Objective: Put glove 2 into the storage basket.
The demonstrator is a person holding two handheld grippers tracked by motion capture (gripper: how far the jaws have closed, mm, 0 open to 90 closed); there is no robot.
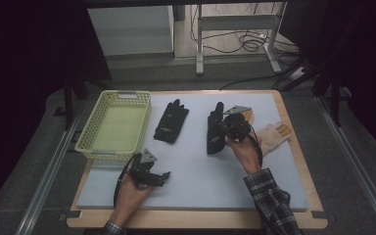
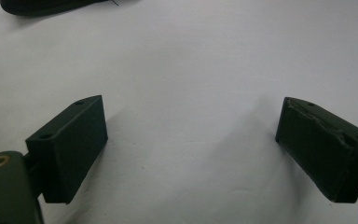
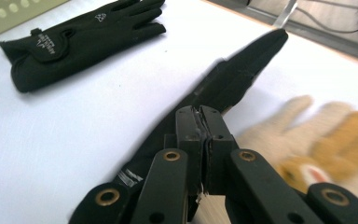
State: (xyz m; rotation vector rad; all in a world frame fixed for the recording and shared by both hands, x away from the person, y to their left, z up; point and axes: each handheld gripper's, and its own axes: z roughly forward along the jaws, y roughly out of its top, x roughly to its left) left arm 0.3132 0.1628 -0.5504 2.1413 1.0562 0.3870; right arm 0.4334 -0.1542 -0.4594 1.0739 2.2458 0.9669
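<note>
Nearest the camera in the high view, our left tool (image 1: 162, 177) rests low on the tabletop (image 1: 200, 181), near the front edge. Its jaws stand wide apart with bare white surface between them, as the left gripper view confirms; it holds nothing. We judge it parked there to stay clear of the working area.

Our right tool (image 3: 204, 140) has its jaws pressed together on one black glove (image 3: 233, 84). The grip sits at the glove's edge, toward the cuff, so the fingers trail away from the tool and point toward the far side of the tabletop. In the high view this glove (image 1: 214, 128) lies lengthwise near the middle of the white surface, with the right tool (image 1: 231, 126) over it. Whether it has left the surface we cannot tell.

A second black glove (image 1: 171, 122) lies flat to its left, apart from it. A cream and orange glove (image 1: 274, 136) lies to the right, just beside the held glove.

A yellow basket (image 1: 94, 142) stands at the left edge of the tabletop, open side up. We judge it the likely destination, which explains a pinch suited to carrying.
</note>
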